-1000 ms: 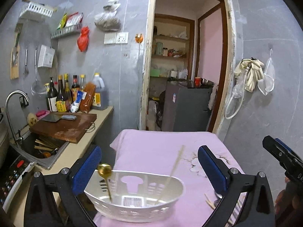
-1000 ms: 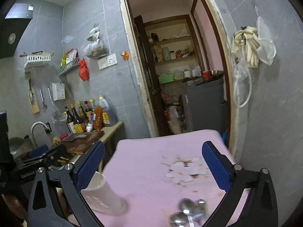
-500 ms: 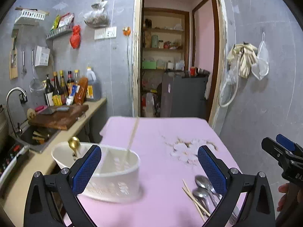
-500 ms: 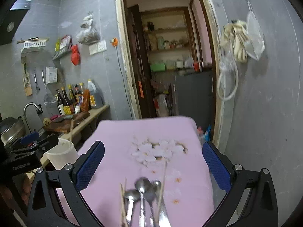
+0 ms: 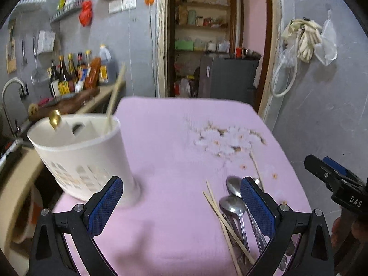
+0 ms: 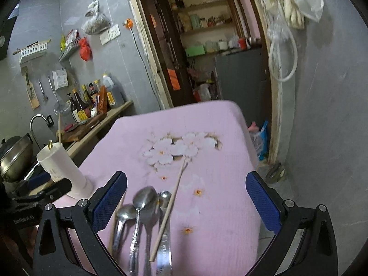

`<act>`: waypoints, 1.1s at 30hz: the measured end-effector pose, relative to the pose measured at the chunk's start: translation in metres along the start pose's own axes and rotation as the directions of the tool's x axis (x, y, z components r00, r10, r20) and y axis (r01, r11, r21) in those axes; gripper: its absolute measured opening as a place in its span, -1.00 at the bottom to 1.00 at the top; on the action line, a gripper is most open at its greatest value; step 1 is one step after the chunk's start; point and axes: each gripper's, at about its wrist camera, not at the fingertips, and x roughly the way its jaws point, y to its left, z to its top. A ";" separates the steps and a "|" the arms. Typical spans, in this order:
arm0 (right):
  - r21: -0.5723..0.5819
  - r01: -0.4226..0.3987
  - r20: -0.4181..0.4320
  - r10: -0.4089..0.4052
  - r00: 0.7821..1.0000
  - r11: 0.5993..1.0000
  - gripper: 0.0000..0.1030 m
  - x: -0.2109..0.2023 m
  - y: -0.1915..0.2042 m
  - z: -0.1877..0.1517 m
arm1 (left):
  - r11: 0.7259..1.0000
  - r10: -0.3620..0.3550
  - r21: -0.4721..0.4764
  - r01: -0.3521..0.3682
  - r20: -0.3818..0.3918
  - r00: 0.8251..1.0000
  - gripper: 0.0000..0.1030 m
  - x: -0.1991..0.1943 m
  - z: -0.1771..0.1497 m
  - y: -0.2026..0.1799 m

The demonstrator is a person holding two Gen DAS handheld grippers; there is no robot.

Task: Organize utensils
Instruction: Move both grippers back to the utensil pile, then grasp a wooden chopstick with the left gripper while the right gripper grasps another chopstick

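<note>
A white utensil holder (image 5: 87, 156) stands at the left of the pink tablecloth (image 5: 174, 138), with a gold spoon (image 5: 54, 117) and a chopstick (image 5: 115, 96) in it. It also shows in the right wrist view (image 6: 62, 168). Several steel spoons (image 6: 143, 202) and loose chopsticks (image 6: 171, 204) lie on the cloth. In the left wrist view the spoons (image 5: 232, 204) lie by the right finger. My left gripper (image 5: 181, 204) is open and empty, above the cloth beside the holder. My right gripper (image 6: 186, 197) is open and empty, over the spoons.
A counter (image 6: 115, 112) with sauce bottles (image 6: 80, 108), a cutting board and a sink tap (image 6: 38, 124) runs along the left. A wok (image 6: 13, 156) sits at far left. An open doorway (image 5: 207, 57) with shelves lies behind the table. Gloves and hose (image 5: 301, 39) hang on the right wall.
Both grippers have swung right and tipped down. The holder slid to the left of the left view, and the spoons and chopsticks came into view between the right gripper's fingers.
</note>
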 end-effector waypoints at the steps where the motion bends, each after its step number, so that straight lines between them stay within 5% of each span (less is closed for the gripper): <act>1: 0.004 -0.009 -0.017 0.009 1.000 1.000 0.97 0.009 -0.003 -0.003 | 1.000 -0.005 -0.009 0.004 -0.020 1.000 0.99 0.006 -0.001 -0.001; 5: 0.018 -0.026 -0.058 0.027 0.998 0.999 0.86 0.029 -0.012 -0.011 | 0.997 -0.064 -0.047 0.059 -0.108 0.992 0.94 0.027 -0.008 0.000; 7: 0.029 -0.035 -0.087 0.037 0.996 0.999 0.38 0.038 -0.016 -0.012 | 0.993 -0.107 -0.072 0.098 -0.139 0.985 0.75 0.036 -0.011 -0.001; 11: 0.069 -0.050 -0.164 0.061 0.985 0.996 0.10 0.060 -0.021 -0.018 | 0.982 -0.170 -0.118 0.145 -0.242 0.955 0.01 0.059 -0.019 -0.005; 15: 0.067 -0.077 -0.221 0.090 0.971 0.995 -0.06 0.075 -0.016 -0.024 | 0.964 -0.231 -0.196 0.178 -0.294 0.928 -0.28 0.074 -0.023 -0.004; 23: 0.046 -0.114 -0.295 0.123 0.948 0.992 -0.24 0.103 0.003 -0.026 | 0.943 -0.280 -0.270 0.193 -0.337 0.899 -0.50 0.089 -0.024 -0.003; 33: 0.023 -0.115 -0.355 0.115 0.928 0.993 -0.30 0.137 0.014 -0.010 | 0.949 -0.290 -0.232 0.213 -0.380 0.878 -0.52 0.098 -0.016 -0.006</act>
